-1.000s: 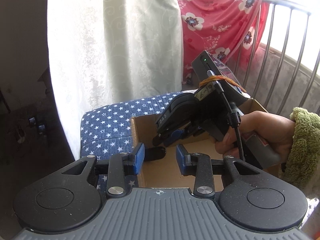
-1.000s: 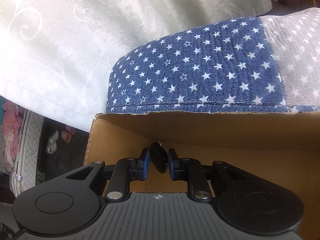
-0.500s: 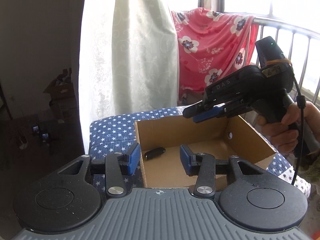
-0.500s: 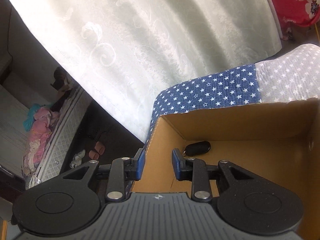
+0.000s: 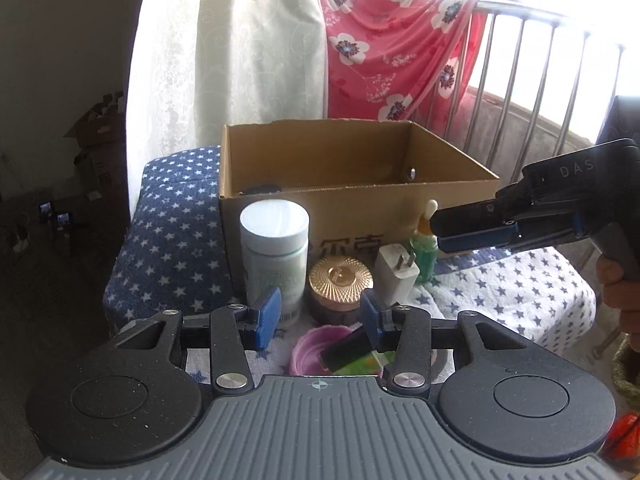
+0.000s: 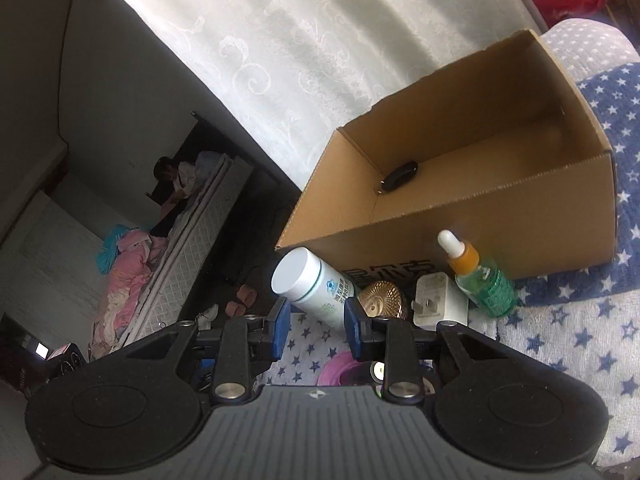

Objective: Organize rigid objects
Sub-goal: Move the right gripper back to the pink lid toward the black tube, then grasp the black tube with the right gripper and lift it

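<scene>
Both the left hand-held gripper [image 5: 318, 316] and right hand-held gripper [image 6: 314, 326] are seen narrowly parted, empty, their jaws just opened, with the box [image 5: 360, 208] at twelve o'clock.

Box open from above, its front crowded
The box [image 6: 500, 216] holds only a key fob [image 6: 400, 173] near the left wall; the bottle [image 6: 316, 280], gold lid [image 6: 380, 300], charger [image 6: 438, 304] and dropper [image 6: 480, 276] line its front wall

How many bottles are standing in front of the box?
2: a white bottle by the cardboard box's left corner, and a green dropper bottle further right, past the gold lid and white charger. Others may be hidden.
</scene>
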Demonstrator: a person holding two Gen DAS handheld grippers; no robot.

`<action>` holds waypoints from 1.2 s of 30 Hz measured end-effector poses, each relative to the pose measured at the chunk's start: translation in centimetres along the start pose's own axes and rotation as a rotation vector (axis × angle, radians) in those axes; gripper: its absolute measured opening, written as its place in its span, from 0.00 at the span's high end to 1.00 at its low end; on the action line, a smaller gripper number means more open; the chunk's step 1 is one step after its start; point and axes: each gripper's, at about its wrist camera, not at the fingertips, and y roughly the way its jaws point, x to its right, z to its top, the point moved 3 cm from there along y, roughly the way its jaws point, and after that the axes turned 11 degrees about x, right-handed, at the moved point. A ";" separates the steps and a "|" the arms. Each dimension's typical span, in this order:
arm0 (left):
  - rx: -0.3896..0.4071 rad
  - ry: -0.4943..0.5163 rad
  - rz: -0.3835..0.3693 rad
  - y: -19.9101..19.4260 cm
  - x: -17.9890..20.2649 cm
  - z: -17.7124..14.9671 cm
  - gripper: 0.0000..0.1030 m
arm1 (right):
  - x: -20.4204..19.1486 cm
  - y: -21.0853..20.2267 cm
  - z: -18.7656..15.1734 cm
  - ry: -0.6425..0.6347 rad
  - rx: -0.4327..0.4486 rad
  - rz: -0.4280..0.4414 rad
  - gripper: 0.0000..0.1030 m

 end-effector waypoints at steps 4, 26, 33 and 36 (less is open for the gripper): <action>-0.056 0.037 -0.012 1.6 1.3 -2.2 0.58 | 2.2 1.1 -2.7 0.071 0.002 -0.045 0.69; -0.089 0.026 -0.054 3.6 1.8 -3.8 0.60 | 2.7 4.7 -5.4 0.079 0.034 -0.048 0.76; -0.077 0.049 -0.046 3.5 2.0 -3.8 0.60 | 0.6 4.9 -5.5 -0.001 0.035 -0.039 0.76; -0.063 0.054 -0.036 3.3 1.8 -3.7 0.67 | -0.2 5.2 -5.7 -0.038 0.037 -0.044 0.76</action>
